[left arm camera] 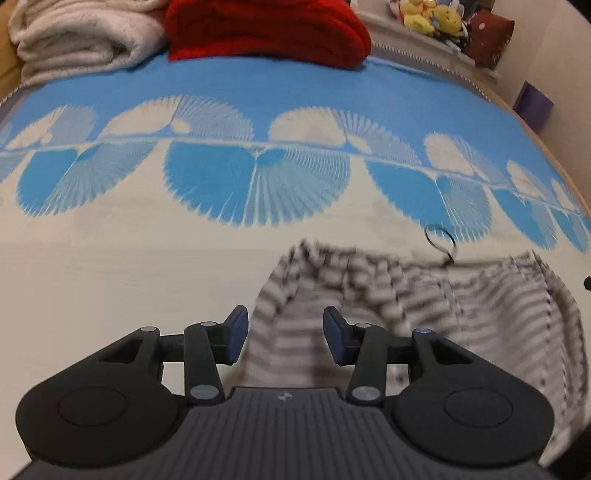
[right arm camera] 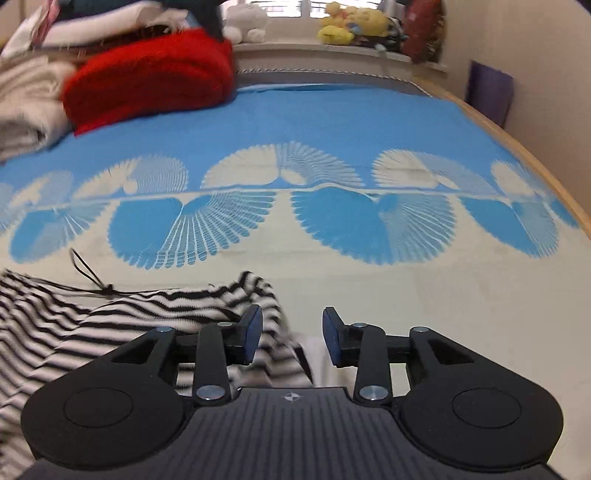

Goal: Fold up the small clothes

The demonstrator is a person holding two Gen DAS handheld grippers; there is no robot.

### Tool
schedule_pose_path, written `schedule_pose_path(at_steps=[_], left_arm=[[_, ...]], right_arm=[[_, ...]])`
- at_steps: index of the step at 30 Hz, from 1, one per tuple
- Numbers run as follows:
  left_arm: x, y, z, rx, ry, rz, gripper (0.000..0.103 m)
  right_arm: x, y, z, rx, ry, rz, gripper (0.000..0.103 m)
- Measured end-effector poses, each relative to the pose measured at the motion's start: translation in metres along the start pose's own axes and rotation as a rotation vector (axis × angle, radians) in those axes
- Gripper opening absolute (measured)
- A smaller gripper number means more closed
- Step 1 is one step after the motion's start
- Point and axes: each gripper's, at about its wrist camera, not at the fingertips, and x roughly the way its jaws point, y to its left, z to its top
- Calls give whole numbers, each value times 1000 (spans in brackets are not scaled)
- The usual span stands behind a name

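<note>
Both grippers stand released, nothing pinched: left gripper (left arm camera: 286, 334) over the striped garment's (left arm camera: 424, 295) left edge, right gripper (right arm camera: 291, 338) at its right edge on the bedspread (right arm camera: 332, 122). Before regrasping, square each corner between your pads; mind the drawstring (right arm camera: 92, 280).

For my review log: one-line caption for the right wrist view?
Open right tool above striped garment's edge on blue-patterned bedspread.

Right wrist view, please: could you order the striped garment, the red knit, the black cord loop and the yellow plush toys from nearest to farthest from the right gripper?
From the right gripper:
1. Striped garment, lying under its left finger.
2. Black cord loop, left, at the garment's far edge.
3. Red knit, far left on the blue bedspread.
4. Yellow plush toys, on the ledge beyond the bed.
</note>
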Motion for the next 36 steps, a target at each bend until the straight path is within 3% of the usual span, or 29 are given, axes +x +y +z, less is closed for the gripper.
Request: schedule_pose_path(at_steps=[3,6,7,9,14,20,21,22,23,25,27,29,31,34,36], left_arm=[[-36,27,-35,-81,19,-95,50],[-47,52,-76,-211,58,-168,50],[-43,57,-90,-243,84,-180,50],[-28,65,-110,-323,215,-167,48],[-16,58,-121,-278,284,-154,48],[-2,52,-122,-273,328,-138,46],[2,52,-123,-252,329,-143,31],[2,49,-123,-232,327,-155,6],[2,47,-123,-216,323,-169,1],[-9,47,-116,-206,240,-184,0],[-38,64,-111,-272,74,-202,0],[-57,79,-111,-294,-8,-192,0],[-46,85,-119,-280,85,-129,1],[-10,73,-134,-198,301,-64,1],[-1,61,-137,-144,349,-37,1]], right_arm=[[-32,-22,-22,55,53,78,52],[-38,-40,-60,135,102,95,56],[-35,-45,-69,181,160,87,56],[-33,-53,-79,248,176,114,55],[-23,-44,-97,208,268,110,55],[-13,-30,-103,121,319,97,54],[-12,-32,-103,127,323,102,49],[-14,-34,-102,140,319,125,32],[-18,-36,-101,152,304,145,23],[-32,-41,-96,170,231,182,11],[-55,-55,-90,240,114,234,10],[-67,-69,-89,290,65,253,10],[-58,-68,-94,220,137,182,9],[-28,-55,-113,105,336,93,8],[-21,-52,-119,83,375,82,8]])
